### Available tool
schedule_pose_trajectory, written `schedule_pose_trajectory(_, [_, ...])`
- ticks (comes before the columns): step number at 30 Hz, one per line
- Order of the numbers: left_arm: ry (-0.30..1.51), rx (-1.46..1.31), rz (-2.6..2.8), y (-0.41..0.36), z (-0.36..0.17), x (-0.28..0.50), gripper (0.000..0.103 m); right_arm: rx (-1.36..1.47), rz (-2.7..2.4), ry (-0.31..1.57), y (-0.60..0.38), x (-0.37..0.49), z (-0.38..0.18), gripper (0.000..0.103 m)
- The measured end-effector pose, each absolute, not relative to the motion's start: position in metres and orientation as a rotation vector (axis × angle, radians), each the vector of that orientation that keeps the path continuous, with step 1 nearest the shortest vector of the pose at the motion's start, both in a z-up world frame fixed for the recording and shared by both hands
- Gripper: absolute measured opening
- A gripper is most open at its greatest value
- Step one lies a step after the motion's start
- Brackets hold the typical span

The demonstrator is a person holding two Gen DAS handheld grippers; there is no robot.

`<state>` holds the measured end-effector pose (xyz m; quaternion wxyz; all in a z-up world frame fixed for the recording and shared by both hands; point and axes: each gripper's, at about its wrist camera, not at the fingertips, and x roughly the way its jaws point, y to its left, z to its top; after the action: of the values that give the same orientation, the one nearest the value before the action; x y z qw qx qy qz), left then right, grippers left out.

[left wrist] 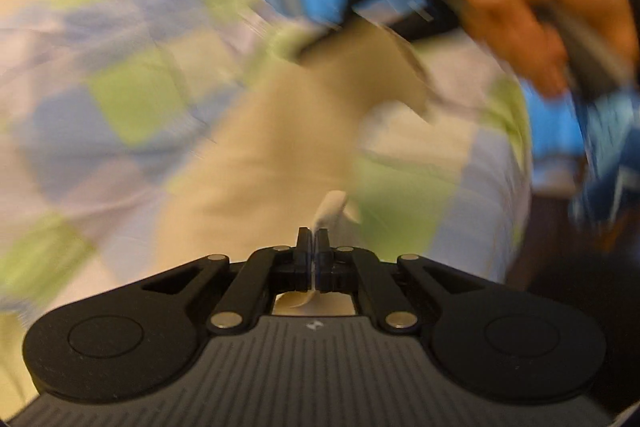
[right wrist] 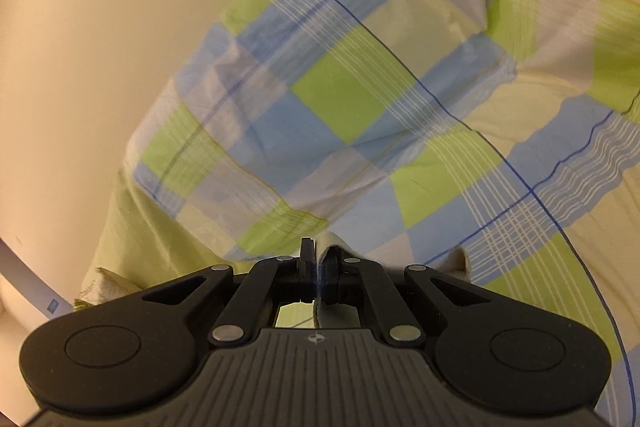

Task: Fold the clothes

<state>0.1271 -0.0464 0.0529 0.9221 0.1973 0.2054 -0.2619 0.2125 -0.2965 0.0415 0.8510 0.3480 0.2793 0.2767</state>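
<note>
A big checked sheet [right wrist: 360,99] in blue, green and cream squares covers the bed. It is thin and wrinkly. On it lies a beige cloth [left wrist: 280,131], soft and plain, stretched between both grippers; the left wrist picture is blurry. The left gripper [left wrist: 313,239] is pinched tight on one edge of the cloth. The right gripper [right wrist: 315,263] is pinched tight on another edge. A hand [left wrist: 520,27] holds the right gripper.

One beige cloth garment [left wrist: 280,131], one checked green, blue and cream bedsheet [right wrist: 352,99], two black hand-held grippers [left wrist: 312,235] [right wrist: 316,255], and one person's hand [left wrist: 516,23] are visible.
</note>
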Motion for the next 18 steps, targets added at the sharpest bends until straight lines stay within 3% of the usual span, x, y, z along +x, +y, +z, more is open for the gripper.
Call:
schedule_pose_trajectory(9, [0.075, 0.282, -0.322, 0.041, 0.198, 0.029, 0.000, 0.753, 0.654, 0.356, -0.313, 0.112, 0.137, 0.002])
schedule_pose_trajectory(18, [-0.117, 0.300, -0.282, 0.041, 0.276, -0.007, 0.000, 0.742, 0.726, 0.225, -0.318, 0.073, 0.208, 0.002])
